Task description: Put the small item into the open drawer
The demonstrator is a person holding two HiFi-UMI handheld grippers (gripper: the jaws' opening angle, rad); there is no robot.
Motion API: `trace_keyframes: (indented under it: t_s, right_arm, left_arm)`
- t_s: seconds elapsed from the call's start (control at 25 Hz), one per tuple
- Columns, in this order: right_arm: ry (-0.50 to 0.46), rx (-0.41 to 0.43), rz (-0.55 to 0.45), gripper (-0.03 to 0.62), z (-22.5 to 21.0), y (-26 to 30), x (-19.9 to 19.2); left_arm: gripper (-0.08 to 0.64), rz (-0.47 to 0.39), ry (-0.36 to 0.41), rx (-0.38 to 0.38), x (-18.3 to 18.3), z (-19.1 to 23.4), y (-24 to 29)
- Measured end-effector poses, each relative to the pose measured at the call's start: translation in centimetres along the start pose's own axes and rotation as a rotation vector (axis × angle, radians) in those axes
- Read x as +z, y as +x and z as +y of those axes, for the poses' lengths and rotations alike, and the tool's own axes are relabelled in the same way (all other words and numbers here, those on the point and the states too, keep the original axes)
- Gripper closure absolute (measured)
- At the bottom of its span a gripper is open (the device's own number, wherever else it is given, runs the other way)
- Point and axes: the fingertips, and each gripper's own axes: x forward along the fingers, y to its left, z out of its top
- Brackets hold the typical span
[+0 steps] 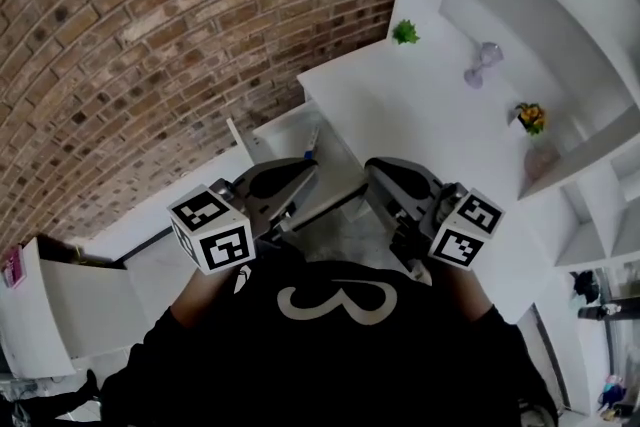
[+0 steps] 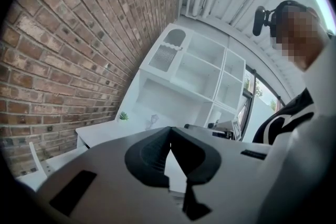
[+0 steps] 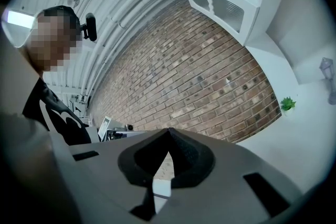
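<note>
In the head view both grippers are held close in front of the person's black shirt. The left gripper (image 1: 303, 175) points toward the open white drawer (image 1: 285, 137), which juts out from the left end of the white desk (image 1: 400, 110). Its jaws are shut tip to tip with nothing between them, as the left gripper view confirms (image 2: 169, 134). The right gripper (image 1: 376, 171) sits beside it, also shut and empty (image 3: 169, 134). I cannot make out a small item in either gripper. The drawer's inside is partly hidden behind the jaws.
On the desk stand a small green plant (image 1: 405, 32), a clear glass piece (image 1: 482, 64) and a vase of flowers (image 1: 531, 119). White shelving (image 1: 560, 5) rises behind the desk. A brick wall (image 1: 150, 35) runs along the left. A white cabinet (image 1: 60, 305) stands at lower left.
</note>
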Motion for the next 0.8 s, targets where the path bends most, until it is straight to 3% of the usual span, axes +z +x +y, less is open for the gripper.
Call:
trace_keyframes:
  t_s: [0.8]
  right_arm:
    - [0.008, 0.024, 0.035, 0.583, -1.0, 1.1, -1.1]
  left_arm:
    - [0.557, 0.036, -0.018, 0.039, -1.1, 1.4, 0.3]
